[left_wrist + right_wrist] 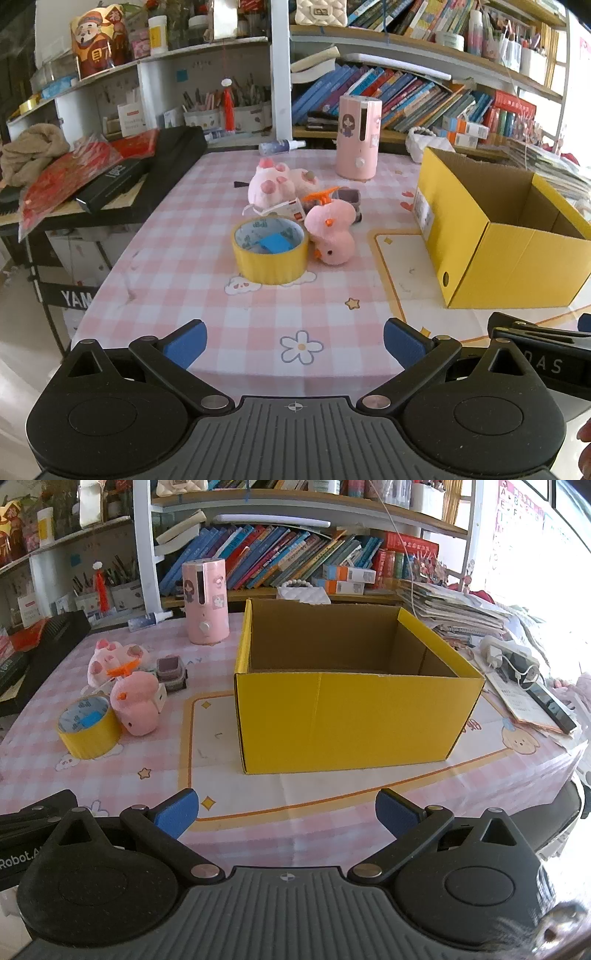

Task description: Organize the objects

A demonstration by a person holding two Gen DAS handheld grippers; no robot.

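Left gripper (pixel 295 341): jaws spread, empty.
Right gripper (pixel 286 812): jaws spread, empty.
Box (pixel 343 716): 12 o'clock, open.
Tape roll (pixel 90 731), plush toy (pixel 135 703): 10 o'clock, touching.

The left tongs (pixel 295 343) gape wide and empty over the near edge of the pink checked surface (pixel 177 273). At twelve o'clock stands a yellow tape roll (pixel 271 262), a pink plush toy (pixel 330 232) touching it at its three o'clock. A yellow box (pixel 513 266) sits open at two o'clock.
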